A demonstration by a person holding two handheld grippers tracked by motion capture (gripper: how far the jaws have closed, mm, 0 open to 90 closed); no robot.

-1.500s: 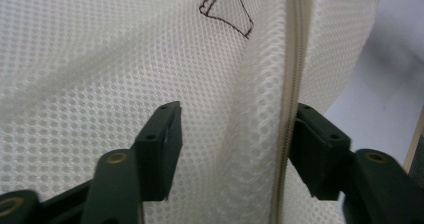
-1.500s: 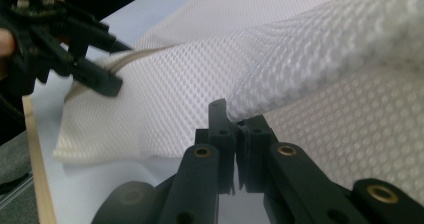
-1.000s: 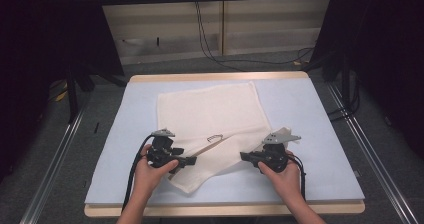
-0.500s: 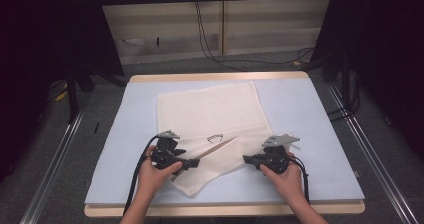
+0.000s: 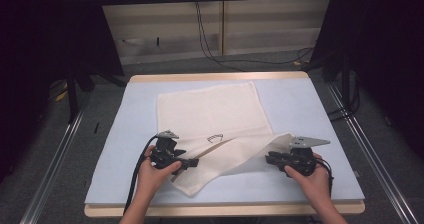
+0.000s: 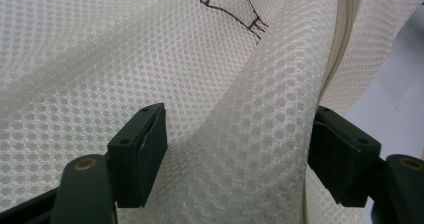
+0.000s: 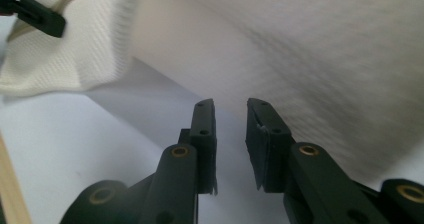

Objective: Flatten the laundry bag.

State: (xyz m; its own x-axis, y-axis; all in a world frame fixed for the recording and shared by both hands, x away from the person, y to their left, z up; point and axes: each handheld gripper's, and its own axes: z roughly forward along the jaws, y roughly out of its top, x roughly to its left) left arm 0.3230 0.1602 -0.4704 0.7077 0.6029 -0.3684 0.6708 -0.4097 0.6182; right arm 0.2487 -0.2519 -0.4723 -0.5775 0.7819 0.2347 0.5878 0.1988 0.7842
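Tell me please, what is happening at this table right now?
A person is folding a white cloth on a table with a gripper in each hand. The left gripper has a thick fold of the cloth between its wide jaws, and whether the pads press on it I cannot tell. The right gripper sits at the near right corner; its jaws have just been opening, a narrow gap shows, and nothing is between them.
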